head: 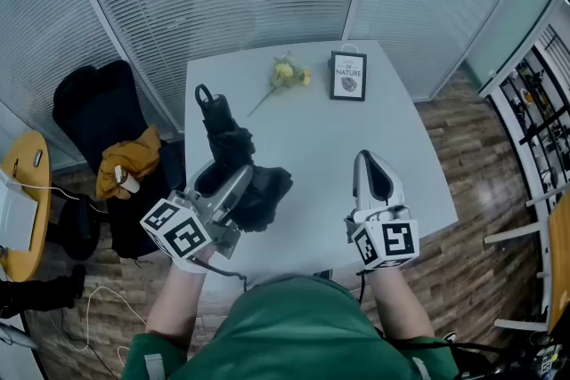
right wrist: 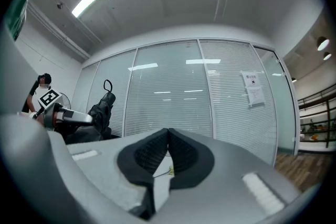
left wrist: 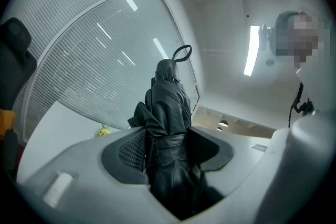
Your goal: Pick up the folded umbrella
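The left tool [left wrist: 168,147] view shows its pads clamped on the umbrella [left wrist: 168,99]. The right tool [right wrist: 168,139] view shows jaws touching, empty, which the head view leaves unclear.

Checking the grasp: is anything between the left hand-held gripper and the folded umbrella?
Nothing visible does: the left hand-held gripper is shut on the folded umbrella, its pads pressing the black fabric.

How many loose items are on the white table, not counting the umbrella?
2: a yellow flower near the far edge of the table and a framed picture just right of it. The umbrella could hide something small.
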`<state>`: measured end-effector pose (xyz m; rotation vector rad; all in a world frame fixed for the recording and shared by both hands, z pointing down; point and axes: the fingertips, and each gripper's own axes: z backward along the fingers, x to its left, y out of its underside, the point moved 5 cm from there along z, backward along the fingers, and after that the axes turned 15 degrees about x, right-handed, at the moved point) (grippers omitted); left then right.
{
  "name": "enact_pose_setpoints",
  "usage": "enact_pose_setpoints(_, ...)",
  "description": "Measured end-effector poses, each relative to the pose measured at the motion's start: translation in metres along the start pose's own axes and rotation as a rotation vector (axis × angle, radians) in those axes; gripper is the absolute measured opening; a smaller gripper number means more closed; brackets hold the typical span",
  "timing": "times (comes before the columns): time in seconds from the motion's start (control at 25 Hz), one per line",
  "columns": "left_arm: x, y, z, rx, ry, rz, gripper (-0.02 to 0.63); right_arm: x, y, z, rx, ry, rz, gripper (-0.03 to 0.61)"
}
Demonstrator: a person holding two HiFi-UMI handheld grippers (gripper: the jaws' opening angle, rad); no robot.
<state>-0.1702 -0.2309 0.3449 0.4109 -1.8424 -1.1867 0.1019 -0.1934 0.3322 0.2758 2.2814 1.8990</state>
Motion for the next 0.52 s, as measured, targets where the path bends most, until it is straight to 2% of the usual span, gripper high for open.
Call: enact_pose_setpoints(0.52,0.003,0.01,0.008,0.009,0.019,-0.001,0.245,0.01,0.001,0.014,0.004,0.012,0.006,0.003)
